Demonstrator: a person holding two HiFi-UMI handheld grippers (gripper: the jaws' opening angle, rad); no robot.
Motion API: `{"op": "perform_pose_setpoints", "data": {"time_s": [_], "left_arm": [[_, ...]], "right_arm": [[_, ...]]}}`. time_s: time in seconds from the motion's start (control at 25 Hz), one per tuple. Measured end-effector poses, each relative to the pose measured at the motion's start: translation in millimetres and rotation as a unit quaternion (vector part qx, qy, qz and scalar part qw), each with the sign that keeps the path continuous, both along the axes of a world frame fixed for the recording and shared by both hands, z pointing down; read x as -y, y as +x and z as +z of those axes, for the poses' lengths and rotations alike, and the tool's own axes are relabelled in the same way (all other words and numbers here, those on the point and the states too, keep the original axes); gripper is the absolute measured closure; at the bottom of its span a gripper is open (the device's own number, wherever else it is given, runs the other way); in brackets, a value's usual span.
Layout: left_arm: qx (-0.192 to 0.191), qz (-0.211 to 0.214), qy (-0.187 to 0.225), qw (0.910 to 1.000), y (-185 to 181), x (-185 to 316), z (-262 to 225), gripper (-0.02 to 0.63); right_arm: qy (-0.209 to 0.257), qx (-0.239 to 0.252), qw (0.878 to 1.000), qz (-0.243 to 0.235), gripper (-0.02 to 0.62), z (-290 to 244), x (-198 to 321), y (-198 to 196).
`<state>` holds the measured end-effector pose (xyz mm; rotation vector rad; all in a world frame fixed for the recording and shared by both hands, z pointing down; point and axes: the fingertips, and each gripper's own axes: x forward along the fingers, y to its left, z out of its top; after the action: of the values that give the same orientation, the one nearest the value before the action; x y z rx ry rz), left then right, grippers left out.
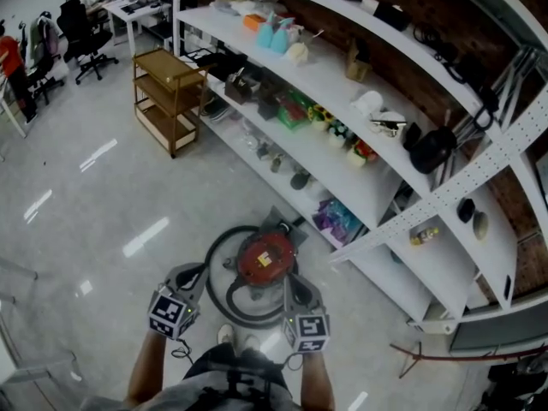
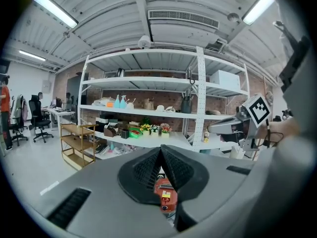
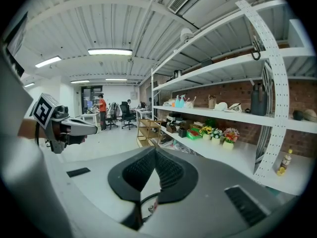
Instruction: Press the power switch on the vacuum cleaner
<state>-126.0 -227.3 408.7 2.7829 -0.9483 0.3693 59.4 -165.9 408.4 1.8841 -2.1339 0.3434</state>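
The vacuum cleaner [image 1: 266, 259] stands on the glossy floor just in front of me, a round body with a red top and a black hose [image 1: 216, 264] looped round it. In the left gripper view its red top [image 2: 165, 195] shows low down through the gap behind the jaws. My left gripper [image 1: 202, 272] hangs over the vacuum's left side, my right gripper [image 1: 292, 282] over its right side. Both sit above it, apart from it. The left gripper [image 2: 161, 150] is shut with nothing in it. The right gripper [image 3: 155, 151] is shut and empty too, with a bit of hose [image 3: 146, 201] below it.
A long white shelving rack [image 1: 360, 178] full of small items runs along the right, close behind the vacuum. A wooden trolley [image 1: 169, 97] stands at the back left. Office chairs [image 1: 81, 37], desks and people are further off. A red-and-white bar [image 1: 445, 352] lies at the lower right.
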Motion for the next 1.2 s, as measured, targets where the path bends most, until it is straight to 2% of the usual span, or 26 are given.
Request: {"op": "perform_pose_setpoints", "data": {"time_s": [0.4, 0.6, 0.96, 1.2], "left_arm": [[0.001, -0.008, -0.022, 0.9997, 26.6, 14.4, 18.0, 0.598], [0.030, -0.008, -0.017, 0.9994, 34.1, 21.4, 39.2, 0.598], [0.057, -0.015, -0.043, 0.9973, 49.0, 24.1, 86.4, 0.598], [0.069, -0.016, -0.075, 0.9947, 56.6, 27.0, 123.7, 0.598]], "right_arm": [[-0.008, 0.007, 1.000, 0.006, 0.583, 10.8, 18.0, 31.2], [-0.023, 0.016, 1.000, -0.005, 0.583, 34.1, 23.2, 45.3], [-0.060, 0.020, 0.998, -0.023, 0.583, 82.4, 24.0, 60.9], [-0.084, 0.032, 0.996, -0.022, 0.583, 114.8, 30.5, 70.4]]}}
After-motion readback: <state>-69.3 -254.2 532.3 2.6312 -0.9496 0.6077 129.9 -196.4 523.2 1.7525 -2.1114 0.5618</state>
